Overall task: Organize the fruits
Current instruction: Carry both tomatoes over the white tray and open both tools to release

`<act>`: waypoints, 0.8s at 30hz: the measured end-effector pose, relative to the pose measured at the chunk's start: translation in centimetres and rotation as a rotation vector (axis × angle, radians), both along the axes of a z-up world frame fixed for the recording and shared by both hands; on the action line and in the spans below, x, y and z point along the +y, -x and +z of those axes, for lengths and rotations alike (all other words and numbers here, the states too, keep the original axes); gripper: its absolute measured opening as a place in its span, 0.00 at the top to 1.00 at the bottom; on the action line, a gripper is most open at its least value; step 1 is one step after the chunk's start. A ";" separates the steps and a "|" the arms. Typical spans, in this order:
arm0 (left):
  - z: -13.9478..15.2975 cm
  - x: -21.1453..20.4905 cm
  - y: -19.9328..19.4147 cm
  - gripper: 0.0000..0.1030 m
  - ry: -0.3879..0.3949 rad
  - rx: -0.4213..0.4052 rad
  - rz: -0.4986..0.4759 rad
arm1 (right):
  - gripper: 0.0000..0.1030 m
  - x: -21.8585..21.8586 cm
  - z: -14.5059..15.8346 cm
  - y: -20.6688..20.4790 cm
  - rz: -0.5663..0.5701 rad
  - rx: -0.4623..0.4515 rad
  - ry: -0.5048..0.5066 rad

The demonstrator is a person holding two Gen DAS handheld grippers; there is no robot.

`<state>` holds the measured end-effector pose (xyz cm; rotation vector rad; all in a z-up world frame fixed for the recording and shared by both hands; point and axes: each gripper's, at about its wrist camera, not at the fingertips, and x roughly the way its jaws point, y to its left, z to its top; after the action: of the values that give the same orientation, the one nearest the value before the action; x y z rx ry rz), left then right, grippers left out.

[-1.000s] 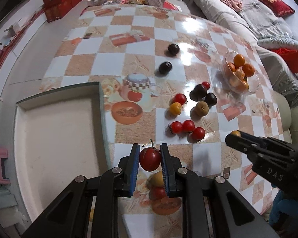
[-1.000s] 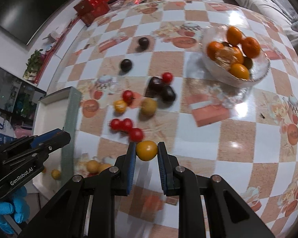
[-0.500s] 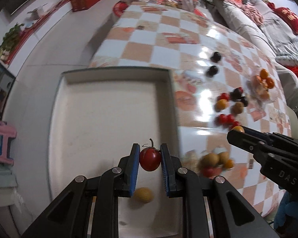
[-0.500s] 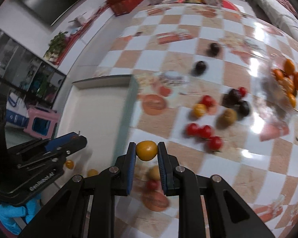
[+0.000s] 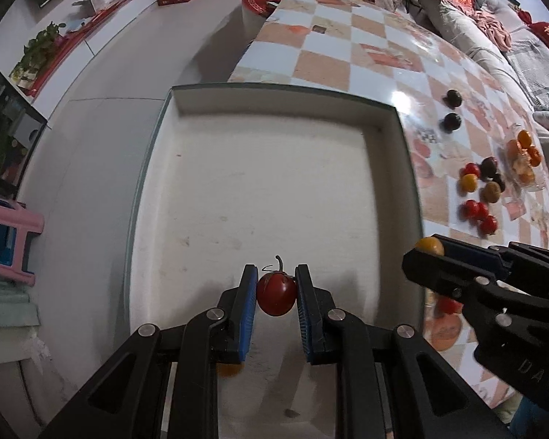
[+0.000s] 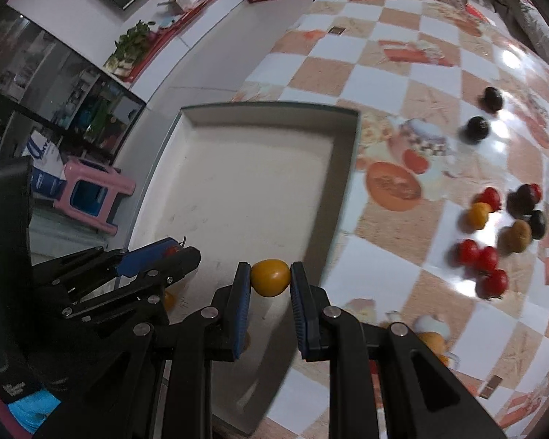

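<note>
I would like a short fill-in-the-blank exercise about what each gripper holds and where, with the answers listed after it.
1. The left gripper is shut on a ____ tomato.
2. The right gripper is shut on a ____ tomato.
3. Both tomatoes are held above the white ____.
4. The oranges sit in a clear ____ on the checkered table.

Answers: red; yellow; tray; bowl

Glossy checkered tablecloth (image 5: 380, 73), seemingly plastic; matt white tray (image 5: 274, 183); smooth-skinned tomato (image 5: 276, 292).
</note>
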<state>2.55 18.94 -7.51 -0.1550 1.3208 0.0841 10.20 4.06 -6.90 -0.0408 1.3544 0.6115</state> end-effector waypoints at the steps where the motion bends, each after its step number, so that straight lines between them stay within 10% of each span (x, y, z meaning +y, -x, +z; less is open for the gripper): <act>1: -0.3 0.1 -0.1 0.79 -0.007 0.003 -0.004 | 0.78 0.3 -0.3 0.0 0.003 0.007 0.002; 18: -3.0 0.7 0.2 0.77 -0.047 0.064 -0.028 | 0.76 3.6 -4.6 0.3 0.072 0.084 0.078; 24: -3.0 0.9 0.3 0.77 -0.053 0.072 -0.019 | 0.60 3.3 -4.4 0.2 0.055 0.082 0.078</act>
<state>2.27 19.85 -10.52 -0.0946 1.3902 0.1093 10.02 7.31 -11.31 -0.1178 1.4600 0.6121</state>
